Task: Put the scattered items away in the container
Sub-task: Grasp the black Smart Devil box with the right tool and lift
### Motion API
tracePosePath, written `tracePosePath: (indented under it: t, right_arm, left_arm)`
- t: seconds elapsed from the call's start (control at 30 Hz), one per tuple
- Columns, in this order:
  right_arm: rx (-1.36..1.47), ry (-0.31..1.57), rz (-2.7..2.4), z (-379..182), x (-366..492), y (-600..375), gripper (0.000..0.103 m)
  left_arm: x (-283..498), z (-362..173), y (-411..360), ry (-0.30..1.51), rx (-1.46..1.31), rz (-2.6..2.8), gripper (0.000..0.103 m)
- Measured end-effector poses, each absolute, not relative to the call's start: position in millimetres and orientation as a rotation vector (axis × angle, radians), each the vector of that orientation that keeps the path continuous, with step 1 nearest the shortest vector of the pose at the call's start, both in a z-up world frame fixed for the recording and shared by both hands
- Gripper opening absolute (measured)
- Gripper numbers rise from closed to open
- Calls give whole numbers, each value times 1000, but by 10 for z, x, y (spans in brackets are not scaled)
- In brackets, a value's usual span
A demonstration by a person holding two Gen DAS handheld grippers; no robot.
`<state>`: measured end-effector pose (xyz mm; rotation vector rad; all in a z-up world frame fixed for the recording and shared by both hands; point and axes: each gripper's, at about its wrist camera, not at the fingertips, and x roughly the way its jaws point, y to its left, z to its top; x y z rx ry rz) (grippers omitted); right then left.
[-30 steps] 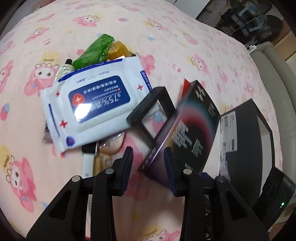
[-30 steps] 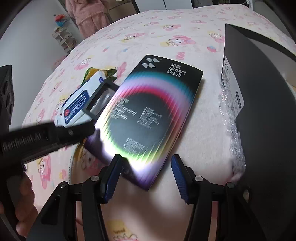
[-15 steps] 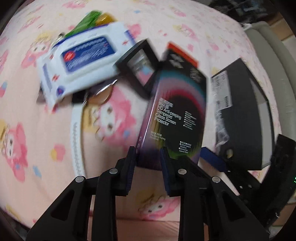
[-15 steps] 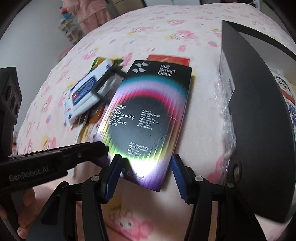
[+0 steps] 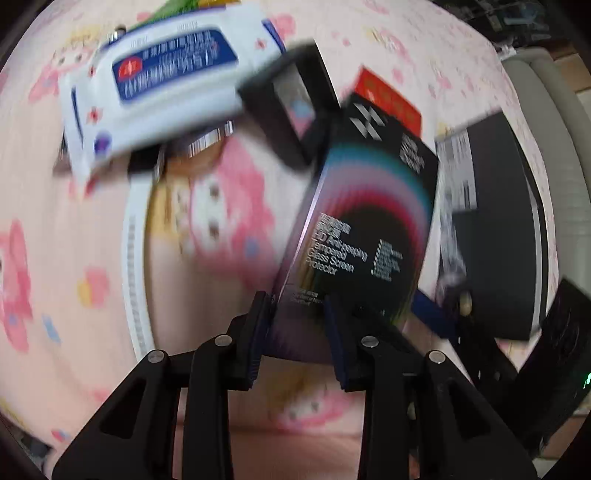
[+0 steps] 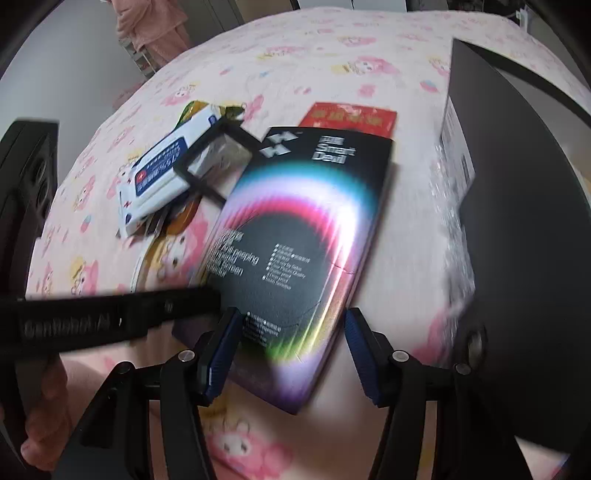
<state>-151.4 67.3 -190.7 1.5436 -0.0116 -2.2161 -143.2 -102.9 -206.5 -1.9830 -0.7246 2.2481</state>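
My left gripper (image 5: 295, 328) is shut on the near edge of a black screen protector box (image 5: 373, 229) with a rainbow ring, lifted and tilted above the pink bed. The box fills the middle of the right wrist view (image 6: 295, 251). My right gripper (image 6: 291, 354) is open, its fingers on either side of the box's near end, not touching. The black container (image 6: 524, 229) stands at the right, also in the left wrist view (image 5: 498, 236). A white wet-wipes pack (image 5: 166, 92), a small black frame (image 5: 291, 107) and a red packet (image 6: 347, 118) lie behind.
A white cable (image 5: 133, 266) curves over the pink cartoon bedsheet (image 5: 55, 258). Keys (image 5: 207, 140) and a green packet (image 5: 166, 11) lie under and behind the wipes pack. Bubble wrap (image 6: 454, 236) lies against the container's left wall. The left gripper's arm (image 6: 92, 321) crosses the right wrist view.
My left gripper closed on the screen protector box and lifted it off the bed, drawing it back toward me. A red packet beneath it came into view. The right gripper stayed open.
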Motion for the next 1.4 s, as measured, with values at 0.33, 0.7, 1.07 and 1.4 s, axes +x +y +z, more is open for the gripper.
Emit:
tracePosePath:
  t: [0.33, 0.7, 1.07, 1.4]
  right_arm:
    - [1517, 55, -2255, -1933, -1353, 774, 54]
    - [1535, 38, -2212, -1912, -1277, 851, 40]
    - [1544, -14, -2182, -2040, -1304, 872, 49]
    - [1547, 20, -2147, -1934, -1135, 942, 48]
  left_arm:
    - [-1608, -2009, -1036, -772, -1918, 2282, 30]
    - [-1351, -1966, -978, -753, -1962, 2195, 29]
    - [-1434, -2023, -986, -790, -1953, 2216, 42]
    - [-1097, -1976, -896, -769, -1990, 2132, 41]
